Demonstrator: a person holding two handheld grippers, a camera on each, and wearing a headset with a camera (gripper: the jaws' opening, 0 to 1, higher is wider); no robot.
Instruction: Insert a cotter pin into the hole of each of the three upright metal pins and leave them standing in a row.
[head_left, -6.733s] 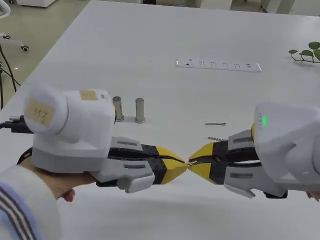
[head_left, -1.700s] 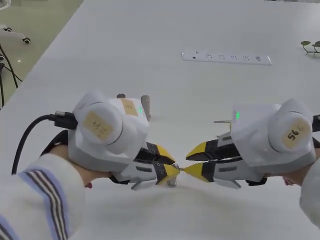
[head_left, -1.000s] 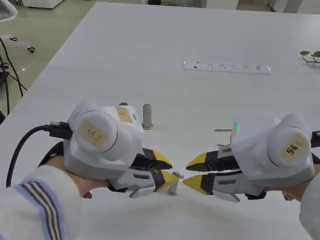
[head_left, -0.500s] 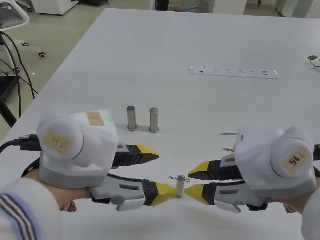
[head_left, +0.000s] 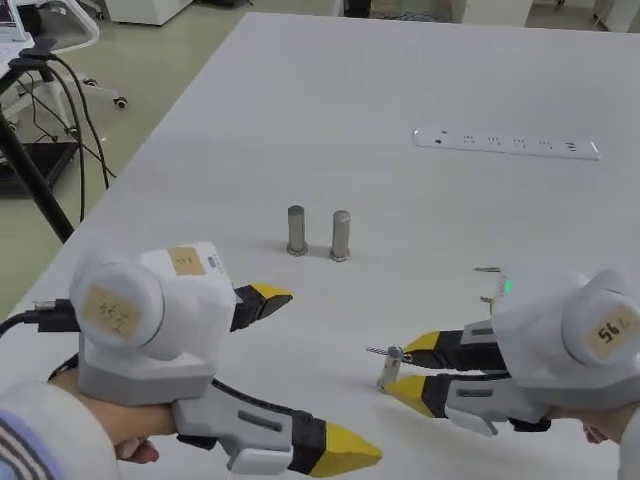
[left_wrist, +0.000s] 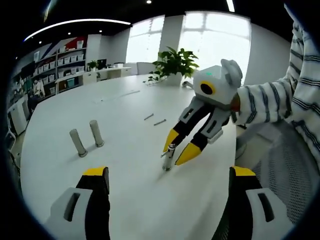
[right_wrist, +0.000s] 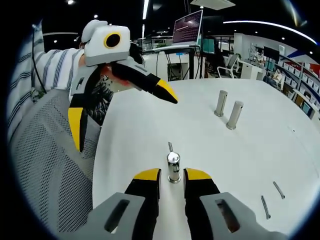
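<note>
Tabletop (head_left: 400, 80) white, office room behind; left tongs (head_left: 330, 375) gape wide, right tongs (head_left: 402, 365) slightly apart, straddling metal pin (right_wrist: 173, 167).

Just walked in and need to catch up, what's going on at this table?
A person holds a tool in each hand. The right tool flanks a metal pin with a cotter pin through its top; whether it grips is unclear. The left tool is open, off to the side. Two more metal pins stand farther back.
</note>
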